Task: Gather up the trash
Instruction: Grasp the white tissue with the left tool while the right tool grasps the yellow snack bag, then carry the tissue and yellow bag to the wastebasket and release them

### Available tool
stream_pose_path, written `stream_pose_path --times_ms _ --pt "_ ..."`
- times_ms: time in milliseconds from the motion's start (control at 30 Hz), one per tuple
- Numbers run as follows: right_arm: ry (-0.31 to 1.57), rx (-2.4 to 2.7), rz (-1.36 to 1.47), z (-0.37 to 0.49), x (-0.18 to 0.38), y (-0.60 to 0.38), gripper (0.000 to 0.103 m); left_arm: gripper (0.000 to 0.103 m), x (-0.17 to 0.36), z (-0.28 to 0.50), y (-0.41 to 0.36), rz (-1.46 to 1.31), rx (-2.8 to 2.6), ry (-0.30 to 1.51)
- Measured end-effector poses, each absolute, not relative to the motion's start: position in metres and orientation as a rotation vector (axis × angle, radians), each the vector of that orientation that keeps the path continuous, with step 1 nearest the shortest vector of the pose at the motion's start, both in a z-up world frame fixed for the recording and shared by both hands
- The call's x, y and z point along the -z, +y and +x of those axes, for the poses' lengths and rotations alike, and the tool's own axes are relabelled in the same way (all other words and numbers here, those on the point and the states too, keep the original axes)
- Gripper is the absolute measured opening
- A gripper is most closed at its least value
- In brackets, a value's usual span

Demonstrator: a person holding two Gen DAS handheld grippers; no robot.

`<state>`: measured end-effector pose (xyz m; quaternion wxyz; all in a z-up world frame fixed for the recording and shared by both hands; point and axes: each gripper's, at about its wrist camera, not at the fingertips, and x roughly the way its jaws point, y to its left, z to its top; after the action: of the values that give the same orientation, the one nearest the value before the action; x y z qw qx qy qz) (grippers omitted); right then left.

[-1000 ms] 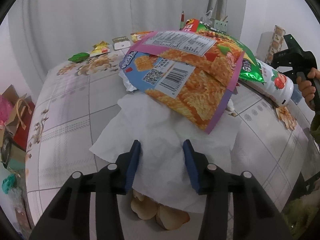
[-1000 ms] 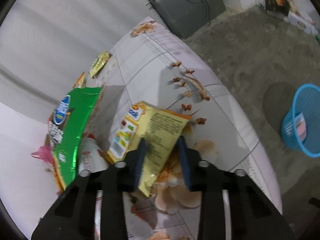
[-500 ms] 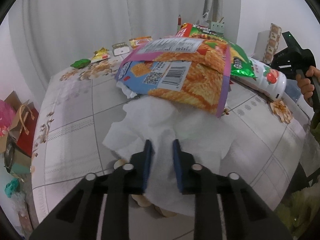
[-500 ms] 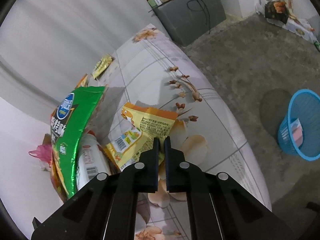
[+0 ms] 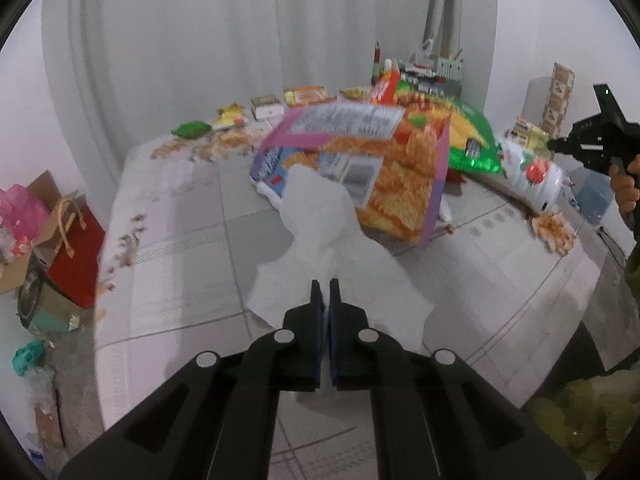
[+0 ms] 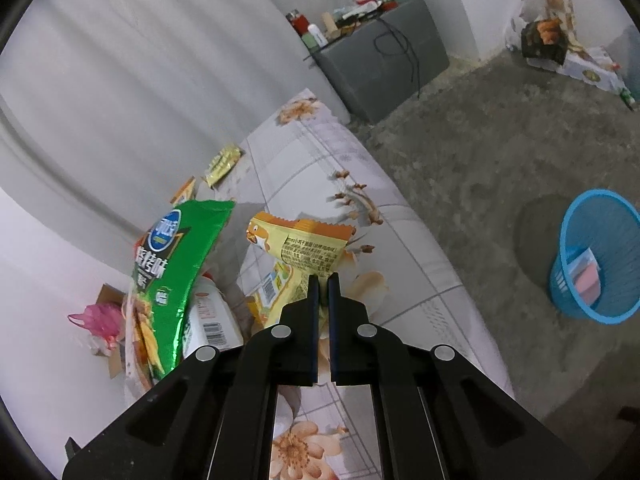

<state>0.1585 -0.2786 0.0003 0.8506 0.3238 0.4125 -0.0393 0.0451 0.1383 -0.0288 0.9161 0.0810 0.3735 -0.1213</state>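
Near edge of the tissue (image 5: 320,236) is hidden between the closed tongs. Print on the orange snack bag (image 5: 384,160) beyond it is motion-blurred, unreadable. Bottle (image 6: 208,320) left of the right-hand tongs is mostly covered by the green bag (image 6: 172,256).

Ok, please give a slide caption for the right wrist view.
Right gripper shut on yellow snack wrapper, blue wastebasket nearby.

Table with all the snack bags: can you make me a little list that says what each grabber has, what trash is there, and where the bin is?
left gripper: shut on the white paper towel
right gripper: shut on the yellow snack wrapper
other trash on table: orange cracker bag, green chip bag, white bottle
bin: blue basket on the floor, beside the table
in bin: some pink and pale packaging
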Motion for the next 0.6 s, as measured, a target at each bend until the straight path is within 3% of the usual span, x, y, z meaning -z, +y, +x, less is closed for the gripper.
stream_pose_path --times_ms 600 --pt "0.721 0.101 0.774 0.093 -0.022 -0.319 0.002 0.003 -0.054 0.019 0.112 0.098 0.384 0.568"
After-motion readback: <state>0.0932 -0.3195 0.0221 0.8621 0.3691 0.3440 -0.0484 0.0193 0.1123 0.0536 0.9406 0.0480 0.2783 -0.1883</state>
